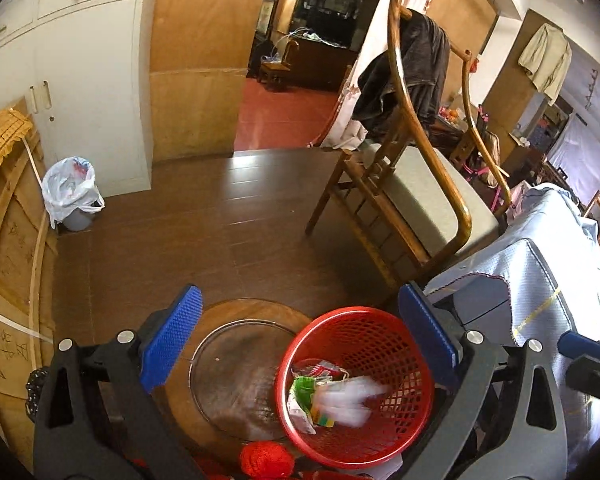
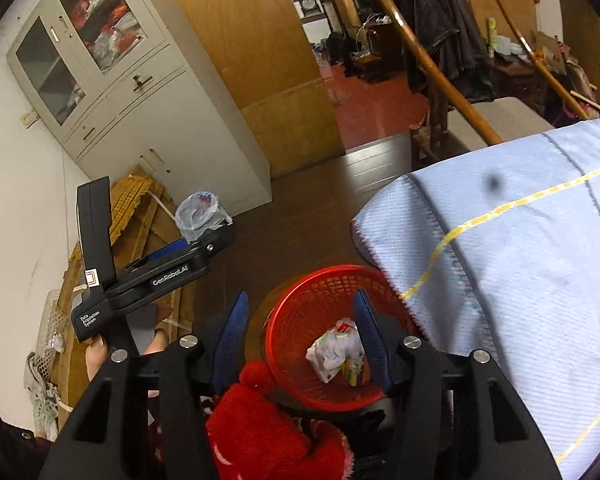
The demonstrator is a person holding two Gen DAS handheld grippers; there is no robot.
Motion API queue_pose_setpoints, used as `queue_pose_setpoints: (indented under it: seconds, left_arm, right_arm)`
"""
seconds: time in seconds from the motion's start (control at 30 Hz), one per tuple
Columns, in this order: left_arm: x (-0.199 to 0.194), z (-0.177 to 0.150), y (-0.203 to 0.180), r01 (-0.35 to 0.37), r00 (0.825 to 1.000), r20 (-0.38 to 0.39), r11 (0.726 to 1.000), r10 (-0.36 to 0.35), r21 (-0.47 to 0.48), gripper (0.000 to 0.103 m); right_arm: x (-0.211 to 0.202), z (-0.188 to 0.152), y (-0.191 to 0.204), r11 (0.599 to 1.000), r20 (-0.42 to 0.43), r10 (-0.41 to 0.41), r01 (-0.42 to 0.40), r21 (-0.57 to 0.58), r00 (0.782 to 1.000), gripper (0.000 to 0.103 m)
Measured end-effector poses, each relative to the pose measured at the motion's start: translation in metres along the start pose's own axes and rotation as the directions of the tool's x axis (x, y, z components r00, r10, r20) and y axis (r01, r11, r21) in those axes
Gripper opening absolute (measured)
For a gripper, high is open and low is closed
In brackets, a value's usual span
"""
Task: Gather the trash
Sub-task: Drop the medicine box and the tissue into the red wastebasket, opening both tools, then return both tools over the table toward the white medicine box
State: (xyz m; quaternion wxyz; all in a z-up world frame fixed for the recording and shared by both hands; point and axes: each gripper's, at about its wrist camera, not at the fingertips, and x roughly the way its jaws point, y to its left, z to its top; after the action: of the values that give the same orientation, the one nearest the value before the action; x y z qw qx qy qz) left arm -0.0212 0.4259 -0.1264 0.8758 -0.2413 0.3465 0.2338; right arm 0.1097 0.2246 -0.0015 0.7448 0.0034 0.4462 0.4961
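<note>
Both grippers, left point(image 1: 300, 344) and right point(image 2: 300, 336), hover jaws wide, empty, over upright red basket point(image 1: 412, 364) holding crumpled trash point(image 1: 340, 400).

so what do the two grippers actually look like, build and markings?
Both are matte black frames with triangular cut-outs and silver pivot bolts, carrying blue textured finger pads. The left gripper, seen from the right wrist view, has white "GenRobot.AI" and "Data Acquisition System" lettering on its body. The right gripper matches in build. No cables visible.
</note>
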Motion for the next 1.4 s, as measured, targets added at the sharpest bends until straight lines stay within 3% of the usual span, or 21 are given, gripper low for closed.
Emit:
queue_pose_setpoints:
  seconds: [0.2,0.37,0.63,0.77,0.83,1.0,1.2,1.4]
  left_arm:
    - [-0.013,-0.003,-0.021,0.028,0.999,0.014,0.998,-0.029,0.048,0.095]
    - [-0.032,-0.006,-0.046,0.073,0.996,0.034,0.993,-0.077,0.098,0.095]
    - [-0.067,-0.024,-0.112,0.138,0.987,0.048,0.96,-0.154,0.242,0.095]
    - [-0.08,-0.04,-0.15,0.167,0.981,0.042,0.928,-0.192,0.333,0.096]
    - [-0.086,-0.05,-0.169,0.208,0.973,0.018,0.905,-0.23,0.371,0.096]
    - [-0.09,-0.077,-0.226,0.328,0.942,-0.086,0.837,-0.324,0.437,0.096]
    - [-0.091,-0.104,-0.289,0.388,0.919,-0.16,0.758,-0.359,0.524,0.096]
    - [-0.089,-0.133,-0.352,0.478,0.877,-0.265,0.66,-0.402,0.58,0.096]
  right_arm:
    - [-0.033,-0.008,-0.019,0.999,0.075,-0.03,0.027,0.037,0.997,0.055]
    - [-0.07,-0.022,-0.032,0.996,0.149,-0.063,0.053,0.07,0.987,0.062]
    - [-0.154,-0.061,-0.062,0.982,0.298,-0.157,0.118,0.145,0.942,0.072]
    - [-0.201,-0.09,-0.084,0.963,0.371,-0.232,0.16,0.215,0.899,0.078]
    - [-0.228,-0.109,-0.1,0.945,0.405,-0.287,0.188,0.267,0.868,0.08]
    - [-0.281,-0.156,-0.141,0.892,0.445,-0.396,0.223,0.393,0.803,0.083]
    - [-0.32,-0.211,-0.188,0.808,0.426,-0.525,0.273,0.522,0.737,0.084]
    - [-0.344,-0.256,-0.222,0.7,0.367,-0.66,0.359,0.618,0.655,0.086]
